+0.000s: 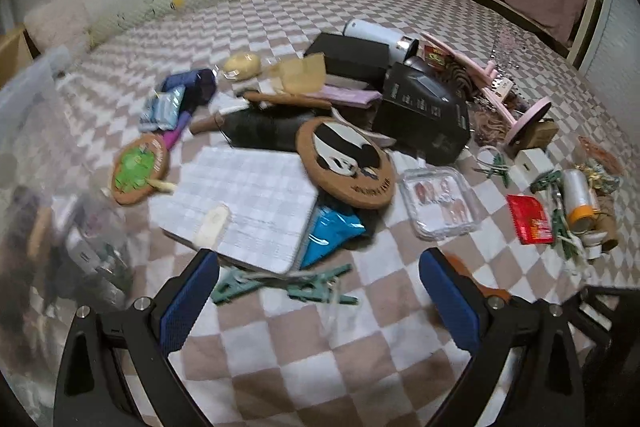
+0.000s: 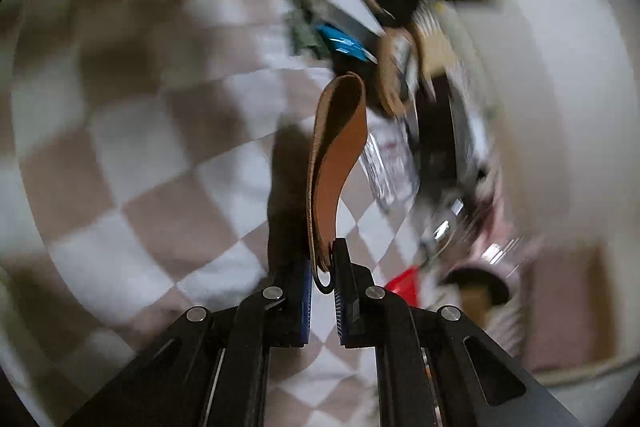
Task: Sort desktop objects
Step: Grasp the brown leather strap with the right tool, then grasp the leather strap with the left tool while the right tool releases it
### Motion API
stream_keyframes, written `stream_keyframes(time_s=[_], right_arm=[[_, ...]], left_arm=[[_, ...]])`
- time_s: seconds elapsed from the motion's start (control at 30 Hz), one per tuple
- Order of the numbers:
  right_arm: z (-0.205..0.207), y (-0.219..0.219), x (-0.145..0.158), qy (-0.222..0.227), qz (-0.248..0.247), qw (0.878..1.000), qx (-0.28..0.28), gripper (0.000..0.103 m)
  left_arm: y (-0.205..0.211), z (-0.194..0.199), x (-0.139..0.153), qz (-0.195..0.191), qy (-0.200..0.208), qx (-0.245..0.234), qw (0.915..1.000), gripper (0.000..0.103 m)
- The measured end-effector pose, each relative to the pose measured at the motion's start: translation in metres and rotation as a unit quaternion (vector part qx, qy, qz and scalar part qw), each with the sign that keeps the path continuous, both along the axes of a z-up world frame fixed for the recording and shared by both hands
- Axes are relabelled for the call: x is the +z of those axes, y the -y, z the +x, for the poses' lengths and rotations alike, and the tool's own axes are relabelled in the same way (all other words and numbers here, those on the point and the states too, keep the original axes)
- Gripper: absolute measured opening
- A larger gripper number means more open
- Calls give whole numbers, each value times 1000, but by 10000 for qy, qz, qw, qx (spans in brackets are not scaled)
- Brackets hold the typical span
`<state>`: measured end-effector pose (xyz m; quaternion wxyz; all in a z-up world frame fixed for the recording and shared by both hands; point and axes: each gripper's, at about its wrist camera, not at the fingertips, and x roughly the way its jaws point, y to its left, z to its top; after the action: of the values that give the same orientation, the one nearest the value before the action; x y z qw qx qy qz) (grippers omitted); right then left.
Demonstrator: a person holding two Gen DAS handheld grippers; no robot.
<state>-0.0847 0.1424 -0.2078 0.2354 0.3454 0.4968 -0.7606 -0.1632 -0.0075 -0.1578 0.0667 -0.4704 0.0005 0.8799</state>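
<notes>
My left gripper (image 1: 318, 263) is open and empty above the checkered cloth (image 1: 304, 355), just short of several green clothes pegs (image 1: 280, 285). Beyond lie a checked notebook (image 1: 248, 203), a blue packet (image 1: 332, 231), a round panda coaster (image 1: 346, 161) and a clear box of press-on nails (image 1: 440, 203). My right gripper (image 2: 323, 263) is shut on a brown leather strap (image 2: 338, 155) that stands up from the jaws. The strap's orange end (image 1: 460, 267) and the right gripper also show behind my left gripper's right finger. The right wrist view is heavily blurred.
A clear plastic bin (image 1: 44, 155) with items stands at the left. Black boxes (image 1: 424, 111), a white bottle (image 1: 380, 35), a pink stand (image 1: 496, 83), a red packet (image 1: 530, 219) and a tape roll (image 1: 578, 199) lie further back and right.
</notes>
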Motion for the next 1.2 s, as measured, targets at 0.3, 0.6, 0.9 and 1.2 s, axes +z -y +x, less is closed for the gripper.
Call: stream_keyframes(time_s=[0.3,0.6,0.9,1.2], right_arm=[[-8,-6,8,1108,-1459,9804,-726,10],[34,18,-1,962,-1275,9869,-240,10],[46,30,7,1079,-1542,9821,-1,10],[43,32,6,1104,-1580,9812,-1,10]], left_arm=[[2,-2,-46,1872,1675,106,9679,83],[-6,4,-52,2319,1986,6,9522,83],[-13,3,-60,2201,2095,-76,9527,66],[-17,7,-66,2444,2415,-192,9389,29]])
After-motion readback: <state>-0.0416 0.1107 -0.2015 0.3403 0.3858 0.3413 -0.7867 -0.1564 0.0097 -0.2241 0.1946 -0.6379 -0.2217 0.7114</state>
